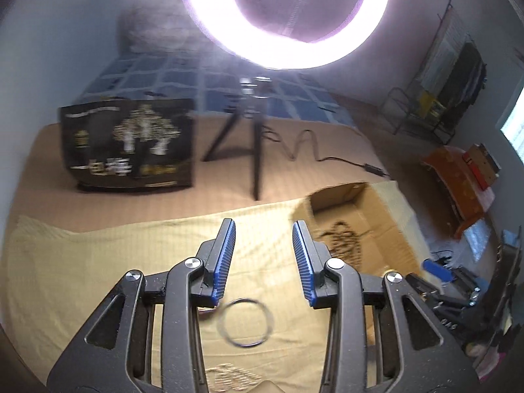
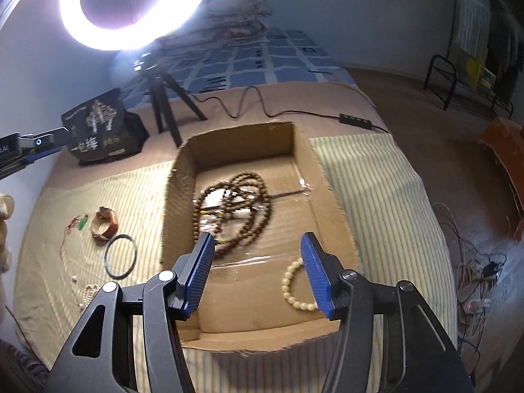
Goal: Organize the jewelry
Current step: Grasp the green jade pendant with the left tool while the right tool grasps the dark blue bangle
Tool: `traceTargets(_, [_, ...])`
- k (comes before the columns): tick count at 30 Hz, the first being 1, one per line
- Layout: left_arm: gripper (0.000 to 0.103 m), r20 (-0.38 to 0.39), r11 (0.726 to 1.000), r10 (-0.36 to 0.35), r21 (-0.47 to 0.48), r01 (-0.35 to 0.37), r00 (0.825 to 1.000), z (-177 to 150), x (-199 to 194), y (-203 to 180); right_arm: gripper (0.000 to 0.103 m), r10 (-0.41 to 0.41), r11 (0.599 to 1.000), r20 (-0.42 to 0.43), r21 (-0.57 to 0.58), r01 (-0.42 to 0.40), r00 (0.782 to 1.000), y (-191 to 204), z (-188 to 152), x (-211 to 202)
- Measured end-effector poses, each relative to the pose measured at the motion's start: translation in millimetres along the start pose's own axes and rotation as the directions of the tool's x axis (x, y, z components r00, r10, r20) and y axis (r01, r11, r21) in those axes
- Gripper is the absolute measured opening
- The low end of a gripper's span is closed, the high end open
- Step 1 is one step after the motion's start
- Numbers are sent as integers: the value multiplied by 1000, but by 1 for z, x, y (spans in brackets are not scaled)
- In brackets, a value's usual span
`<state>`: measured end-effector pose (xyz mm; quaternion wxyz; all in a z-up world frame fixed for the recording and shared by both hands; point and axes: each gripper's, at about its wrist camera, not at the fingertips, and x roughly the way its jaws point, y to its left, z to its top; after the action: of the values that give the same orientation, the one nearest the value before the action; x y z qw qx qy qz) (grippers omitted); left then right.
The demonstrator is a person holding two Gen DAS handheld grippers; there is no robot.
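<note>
My right tool (image 2: 255,270) hangs open over the box (image 2: 334,216), where the cream bracelet (image 2: 290,286) lies. My left tool (image 1: 263,258), open and empty, hovers above the black ring (image 1: 245,322) on the bed, probably the next pick.

Hidden, cropped and blurred parts of the two wrist views.
The glaring white ring light (image 1: 285,16) is cut by the top edge in both views. In the left view motion blur smears the black printed box (image 1: 127,144), its lettering unreadable. The cream beaded bracelet (image 2: 296,290) is partly hidden behind a blue pad. Small pale beads (image 2: 88,291) stay indistinct, part hidden behind the gripper.
</note>
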<state>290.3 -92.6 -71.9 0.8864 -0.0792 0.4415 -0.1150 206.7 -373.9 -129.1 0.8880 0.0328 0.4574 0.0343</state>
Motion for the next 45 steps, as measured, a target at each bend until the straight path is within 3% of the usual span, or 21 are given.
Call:
traceTargets(2, [45,-3,1000,17,-18,-17,1000,-3,-7,17,60,11,1000,6,-27,-11,1000,9,1,0])
traceTargets(8, [51,-25,997,61,-55,-62,998,-17,-23,65,63,60,996,30,-75,-58,998,39,6,-1])
traceTargets(15, [51,-81,987,108,-110,-116,991,-44,-24,122,70,113,986,21,-121,-110,993,77,5,4])
traceTargets(22, [51,-141,971,120,-190,-146,983,-67,-5,169,71,138,977,-30,-159,-141,990,113,1,23])
traceTargets(26, [51,-177,970,105,-199,-140,979,-75,9,179,71,137,968,-63,-201,-148,988,133,-5,36])
traceTargets(34, [49,-219,989,68,-114,-95,973,-82,40,168,71,135,943,-141,-286,-171,981,167,-19,67])
traceTargets(41, [48,-254,996,56,-60,-73,966,-86,63,161,71,170,929,-226,-287,-233,959,181,-29,97])
traceTargets(45, [40,-267,996,61,-40,-74,962,-89,71,163,71,171,924,-263,-293,-247,950,188,-34,109])
